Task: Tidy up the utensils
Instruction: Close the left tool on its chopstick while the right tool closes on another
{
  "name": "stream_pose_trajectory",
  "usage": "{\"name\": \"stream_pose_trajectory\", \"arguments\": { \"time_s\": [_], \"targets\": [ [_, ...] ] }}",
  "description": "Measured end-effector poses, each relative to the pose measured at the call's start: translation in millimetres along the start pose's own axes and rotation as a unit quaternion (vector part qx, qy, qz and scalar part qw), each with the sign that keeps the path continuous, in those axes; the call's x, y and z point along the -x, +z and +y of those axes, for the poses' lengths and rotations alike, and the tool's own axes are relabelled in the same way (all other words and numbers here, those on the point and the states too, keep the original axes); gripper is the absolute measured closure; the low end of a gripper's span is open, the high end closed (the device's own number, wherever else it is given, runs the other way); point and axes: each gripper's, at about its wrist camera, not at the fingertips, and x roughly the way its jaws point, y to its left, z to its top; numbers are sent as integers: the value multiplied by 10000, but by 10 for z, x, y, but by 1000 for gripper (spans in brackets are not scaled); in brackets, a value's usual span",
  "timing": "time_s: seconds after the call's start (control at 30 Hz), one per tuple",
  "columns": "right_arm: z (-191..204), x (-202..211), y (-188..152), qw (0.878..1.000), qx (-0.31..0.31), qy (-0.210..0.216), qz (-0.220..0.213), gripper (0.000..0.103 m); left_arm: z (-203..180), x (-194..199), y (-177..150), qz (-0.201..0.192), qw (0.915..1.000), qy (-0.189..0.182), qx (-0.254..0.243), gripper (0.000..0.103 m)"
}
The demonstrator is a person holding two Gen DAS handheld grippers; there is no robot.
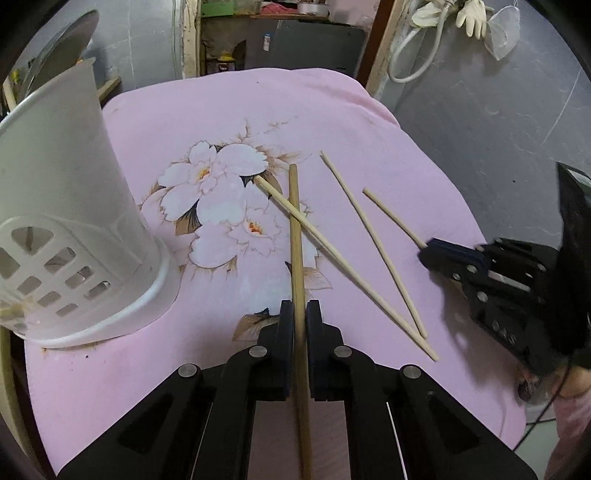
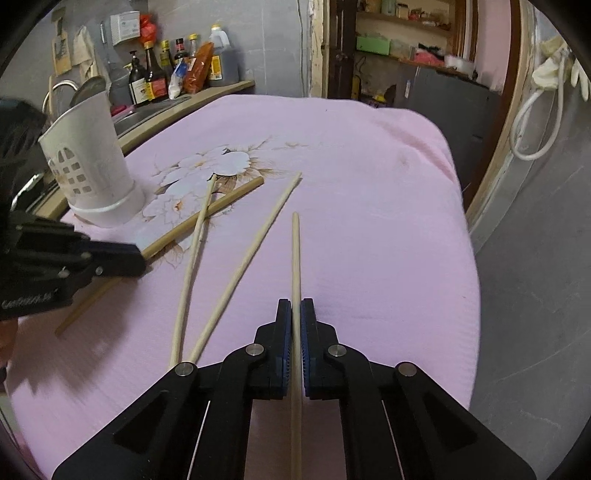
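Several wooden chopsticks lie on a pink flowered cloth (image 1: 332,110). My left gripper (image 1: 300,308) is shut on a darker, thicker chopstick (image 1: 294,221), which crosses a pale one (image 1: 332,254). In the right wrist view that same left gripper (image 2: 142,260) grips the dark chopstick (image 2: 221,203). My right gripper (image 2: 296,306) is shut on a pale chopstick (image 2: 295,251) that points away from me; in the left wrist view it (image 1: 424,253) holds that stick (image 1: 391,214) at the right. Two pale chopsticks (image 2: 236,273) lie loose between the grippers. A white slotted utensil holder (image 1: 66,206) stands at the left.
Sauce bottles (image 2: 177,70) and a sink area line a counter behind the holder (image 2: 88,162). A doorway with shelves (image 2: 406,44) opens beyond the table's far edge. White gloves and a cable (image 1: 443,22) hang on the grey wall at the right. The cloth drops off at the right edge.
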Motion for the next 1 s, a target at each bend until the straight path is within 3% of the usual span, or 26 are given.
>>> {"name": "stream_pose_trajectory", "arguments": {
  "time_s": [0.17, 0.47, 0.67, 0.83, 1.0],
  "targets": [
    [-72, -123, 168, 9986, -287, 366, 231, 99, 56, -61, 166, 225, 9997, -61, 35, 98],
    [-10, -300, 351, 9984, -203, 323, 423, 99, 23, -153, 304, 347, 9989, 161, -257, 97],
    [31, -322, 371, 9982, -372, 188, 426, 100, 96, -220, 380, 310, 9995, 16, 111, 99],
    [-47, -156, 270, 9952, -804, 550, 10, 100, 109, -14, 190, -64, 9996, -106, 244, 99],
    [2, 179, 106, 9887, -935, 778, -880, 100, 93, 357, -161, -711, 9967, -189, 341, 99]
  ]
}}
